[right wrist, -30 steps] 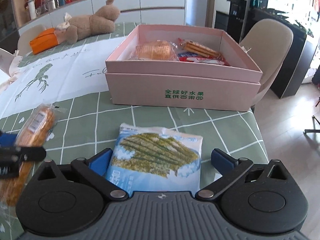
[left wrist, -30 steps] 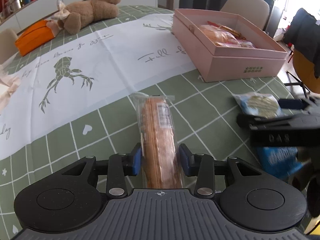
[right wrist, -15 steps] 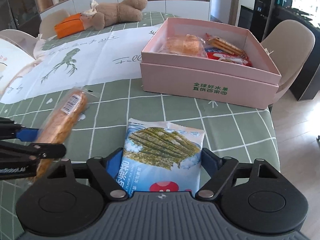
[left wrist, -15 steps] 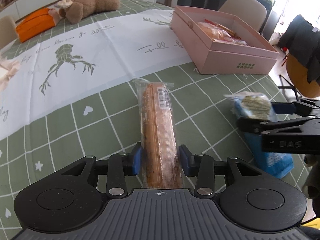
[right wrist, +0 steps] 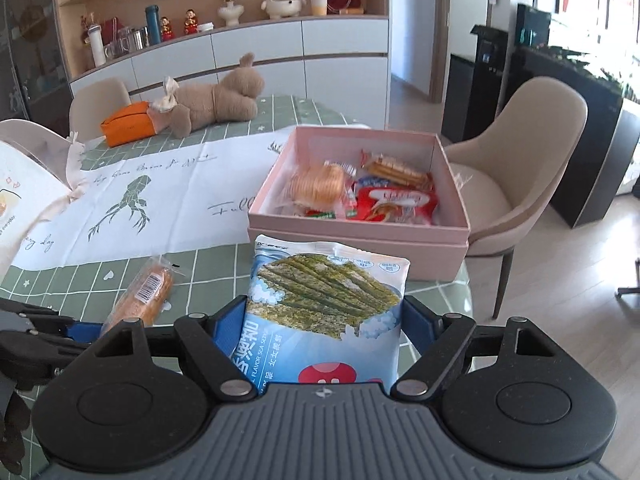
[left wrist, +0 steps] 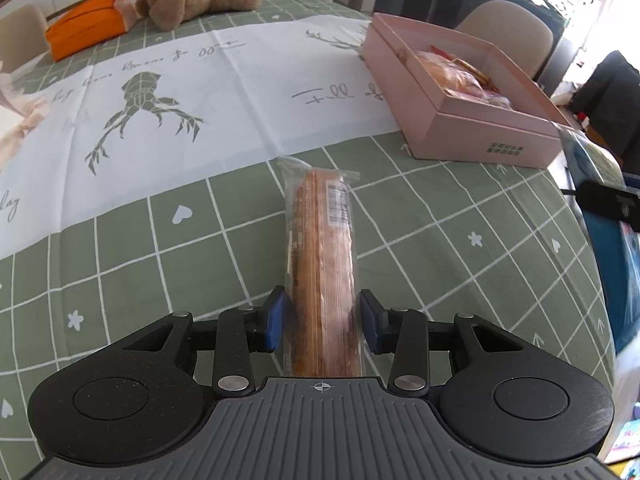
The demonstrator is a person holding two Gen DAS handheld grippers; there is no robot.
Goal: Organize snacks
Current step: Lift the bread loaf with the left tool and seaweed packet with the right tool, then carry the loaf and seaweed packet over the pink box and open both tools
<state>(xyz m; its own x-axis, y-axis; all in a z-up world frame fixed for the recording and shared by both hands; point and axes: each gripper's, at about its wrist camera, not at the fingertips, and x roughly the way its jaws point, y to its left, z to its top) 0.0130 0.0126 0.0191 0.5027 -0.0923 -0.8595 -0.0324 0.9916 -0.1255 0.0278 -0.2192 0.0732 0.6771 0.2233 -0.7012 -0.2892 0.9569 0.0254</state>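
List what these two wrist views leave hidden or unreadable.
- Right wrist view: the pink box's floor, covered by snack packs.
- Left wrist view: the seaweed pack, cut off by the right edge.
- Left wrist view: the bread pack's near end, behind the left gripper body.

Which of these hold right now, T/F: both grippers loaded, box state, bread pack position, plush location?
1. The right gripper holds the blue seaweed snack bag between its fingers. True.
2. The pink box is empty. False: it already holds several wrapped snacks, among them a red packet.
3. The left gripper is closed on the long bread pack. True.
4. The bread pack lies inside the pink box. False: it is outside the box, over the green checked tablecloth.
5. The plush bear sits on the beige chair. False: it lies on the table beside an orange pouch.
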